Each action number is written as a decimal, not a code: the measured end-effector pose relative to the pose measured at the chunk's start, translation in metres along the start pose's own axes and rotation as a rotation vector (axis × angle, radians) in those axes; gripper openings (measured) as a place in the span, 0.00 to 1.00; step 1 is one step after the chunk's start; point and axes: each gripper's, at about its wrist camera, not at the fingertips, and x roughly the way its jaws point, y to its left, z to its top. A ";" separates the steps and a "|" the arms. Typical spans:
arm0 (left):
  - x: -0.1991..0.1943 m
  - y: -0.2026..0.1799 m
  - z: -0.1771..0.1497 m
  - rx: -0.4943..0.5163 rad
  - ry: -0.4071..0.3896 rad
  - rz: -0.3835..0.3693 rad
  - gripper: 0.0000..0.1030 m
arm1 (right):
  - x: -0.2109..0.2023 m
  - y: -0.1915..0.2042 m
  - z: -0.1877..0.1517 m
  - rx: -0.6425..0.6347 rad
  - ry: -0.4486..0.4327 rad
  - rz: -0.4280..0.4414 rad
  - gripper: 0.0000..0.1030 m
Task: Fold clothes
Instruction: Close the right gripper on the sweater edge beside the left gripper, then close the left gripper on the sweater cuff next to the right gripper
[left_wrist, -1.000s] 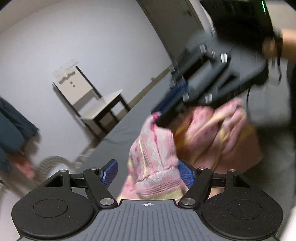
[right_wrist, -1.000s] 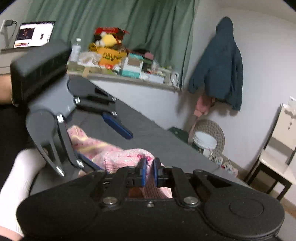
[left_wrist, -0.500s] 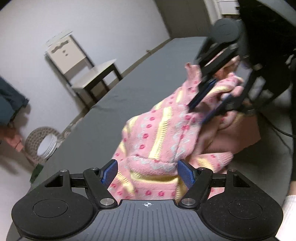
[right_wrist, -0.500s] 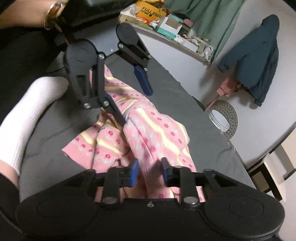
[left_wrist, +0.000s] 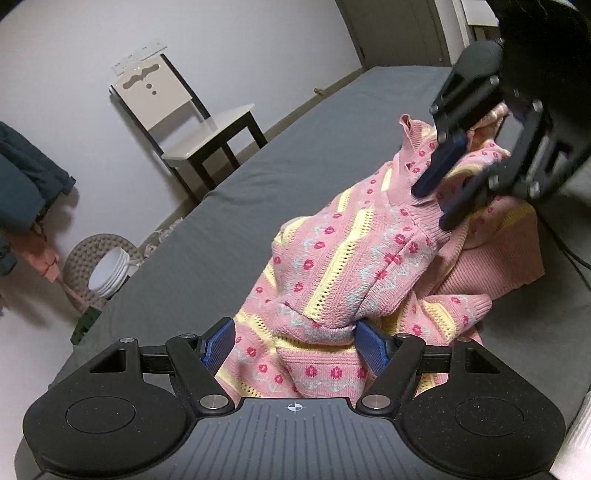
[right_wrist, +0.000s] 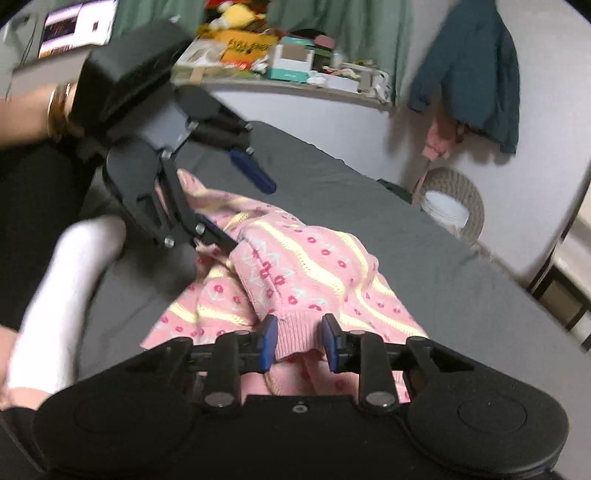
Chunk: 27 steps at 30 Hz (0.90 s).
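The pink knitted sweater (left_wrist: 354, 266), striped yellow and dotted with red flowers, lies bunched on the grey bed (left_wrist: 236, 206), near the side where the person sits; one ribbed hem points at the right gripper (right_wrist: 298, 341), another fold at the left gripper (left_wrist: 293, 345). The left gripper's jaws stand wide apart, released, with a heap of knit lying loose between the blue pads and brushing the right-hand pad; the right gripper's jaws are part open, the ribbed hem lying between them, not pinched, though whether the pads touch it I cannot tell. Beyond the sweater the bed runs bare and flat to its far edge; a white-socked foot (right_wrist: 66, 288) rests just beside the sweater. Past the bed's edge stand a chair (left_wrist: 192, 125) against the wall, a woven basket (left_wrist: 99, 266) on the floor, and a dark jacket (right_wrist: 476, 70) hanging.
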 end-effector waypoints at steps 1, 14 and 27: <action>0.000 0.000 0.000 0.002 -0.001 0.002 0.70 | 0.002 0.007 0.001 -0.049 -0.004 -0.018 0.25; -0.008 0.000 0.000 0.006 -0.047 0.000 0.70 | 0.008 0.019 0.013 -0.127 -0.055 -0.125 0.08; -0.021 -0.029 0.012 0.141 -0.214 -0.040 0.70 | -0.024 0.025 0.025 -0.229 -0.274 -0.395 0.07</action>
